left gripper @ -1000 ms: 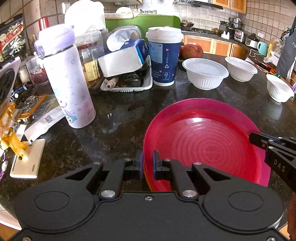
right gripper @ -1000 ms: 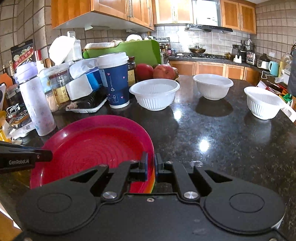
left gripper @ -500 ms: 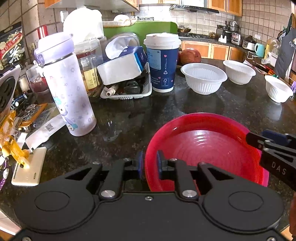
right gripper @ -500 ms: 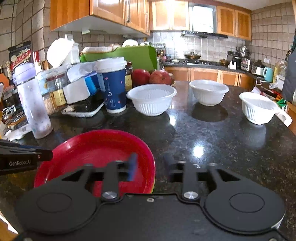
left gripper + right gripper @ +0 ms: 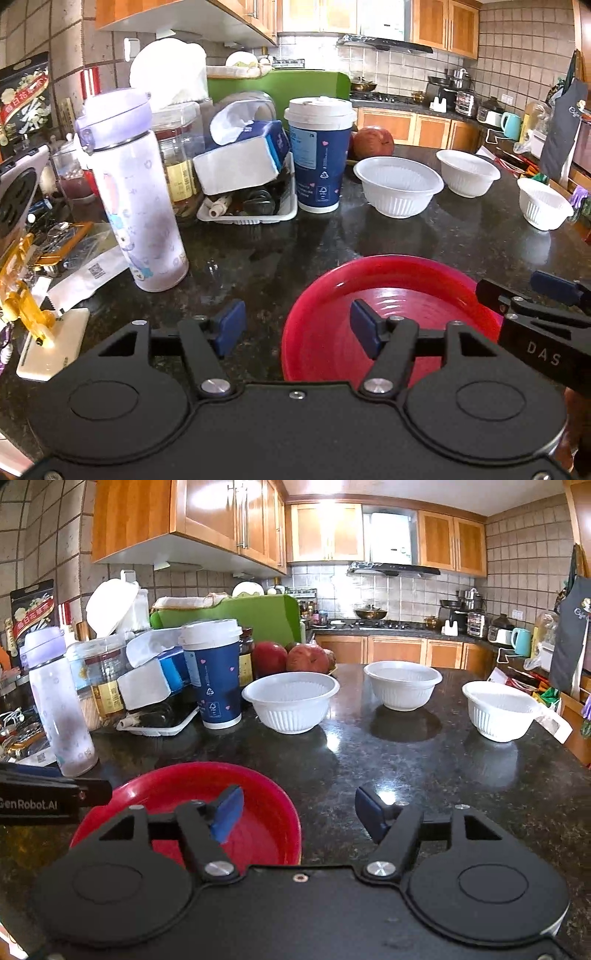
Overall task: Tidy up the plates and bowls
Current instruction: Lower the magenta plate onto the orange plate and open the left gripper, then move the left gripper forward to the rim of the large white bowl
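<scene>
A red plate [image 5: 391, 317] lies flat on the dark granite counter [image 5: 332, 236]; it also shows in the right wrist view [image 5: 207, 794]. My left gripper [image 5: 297, 328] is open at the plate's left rim. My right gripper [image 5: 299, 814] is open at its right rim. Neither holds anything. Three white ribbed bowls stand apart at the back of the counter: one near the cup [image 5: 290, 705], one in the middle [image 5: 402, 686], one at the right [image 5: 502, 707]. They also show in the left wrist view: [image 5: 397, 184], [image 5: 467, 175], [image 5: 543, 203].
A lilac bottle [image 5: 136, 192], a blue paper cup [image 5: 319, 155], a tissue pack on a white tray [image 5: 243, 162], jars and loose items crowd the counter's left. Red fruit [image 5: 291, 657] sits behind the bowls. The right gripper's fingers [image 5: 535, 306] reach over the plate's right edge.
Both grippers were shut on the plate's rims and have opened. The plate has come down flat on the counter and both grippers have pulled back and up.
</scene>
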The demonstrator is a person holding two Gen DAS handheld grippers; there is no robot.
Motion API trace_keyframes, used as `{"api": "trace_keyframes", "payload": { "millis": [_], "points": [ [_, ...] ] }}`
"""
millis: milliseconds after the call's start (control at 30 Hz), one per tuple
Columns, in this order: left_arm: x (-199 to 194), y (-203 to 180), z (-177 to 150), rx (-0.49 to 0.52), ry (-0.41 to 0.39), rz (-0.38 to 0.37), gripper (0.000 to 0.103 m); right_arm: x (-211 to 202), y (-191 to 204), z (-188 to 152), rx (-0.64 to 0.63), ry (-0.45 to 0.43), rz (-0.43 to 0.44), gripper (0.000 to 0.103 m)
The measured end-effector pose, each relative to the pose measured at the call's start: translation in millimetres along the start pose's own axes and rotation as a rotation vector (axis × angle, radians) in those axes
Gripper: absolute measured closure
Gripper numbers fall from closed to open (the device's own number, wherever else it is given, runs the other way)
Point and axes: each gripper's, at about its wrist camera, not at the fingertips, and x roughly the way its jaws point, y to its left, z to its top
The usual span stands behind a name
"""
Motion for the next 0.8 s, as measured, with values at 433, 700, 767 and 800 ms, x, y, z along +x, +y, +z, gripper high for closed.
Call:
{"api": "trace_keyframes", "payload": {
  "millis": [433,700,767,800],
  "points": [
    [-1.8,-26.2,12.0,0.031,-0.032,-0.046,0.036,-12.2,-42.4,2.0,0.080,-0.028,-0.091,0.017],
    [4.8,-66.5,25.8,0.045,-0.016,-0.050,0.037,-8.9,-99.4,5.6,0.140,0.051,-0.064,0.017],
    [9.1,-79.3,30.6,0.045,-0.002,-0.052,0.037,-9.6,-117.1,9.0,0.125,0.045,-0.076,0.017],
    [11.0,-87.0,33.2,0.045,0.008,-0.055,0.037,-10.6,-126.9,11.4,0.115,0.039,-0.081,0.017]
  ]
}}
